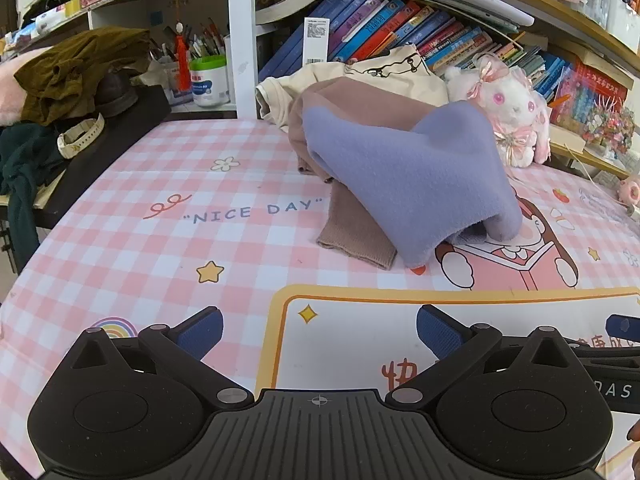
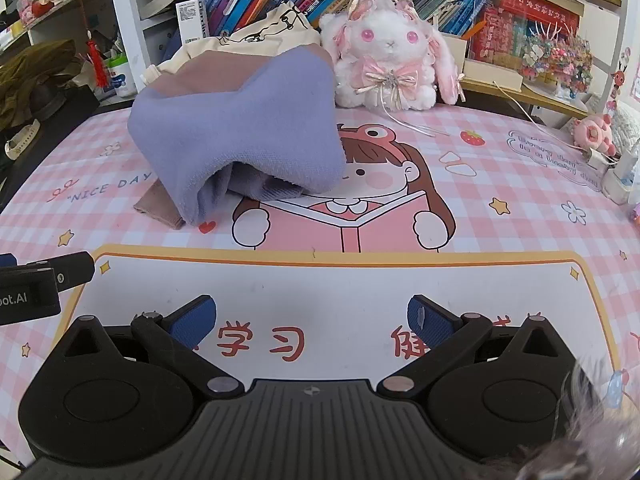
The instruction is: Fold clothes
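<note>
The desk mat [image 1: 160, 240] is taking up most of both views: smooth, pink-and-white checked, printed with a cartoon girl reading and a white panel with a yellow border. The left wrist view is catching stuff the right one barely shows: an olive corduroy pile [image 1: 84, 68] at the far left, a cream watch [image 1: 80, 136] on a dark surface, and a pen pot. The right wrist view is giving the whole fluffy white bunny plush [image 2: 384, 64] with pink bows, plus a pink paw plushie [image 2: 596, 132] out at the right edge.

The garment [image 1: 404, 168] is sitting bunched up in a lump mid-mat toward the back, just in front of a cream tote bag [image 1: 380, 76]. It's soft fleecy lilac over a mauve ribbed knit, with one ribbed cuff lying flat on the mat.

The left gripper [image 1: 318, 330] and the right gripper [image 2: 312, 322] are both pointing down at an angle over the white panel, blue textured pads spread wide, nothing between them, well short of the garment
</note>
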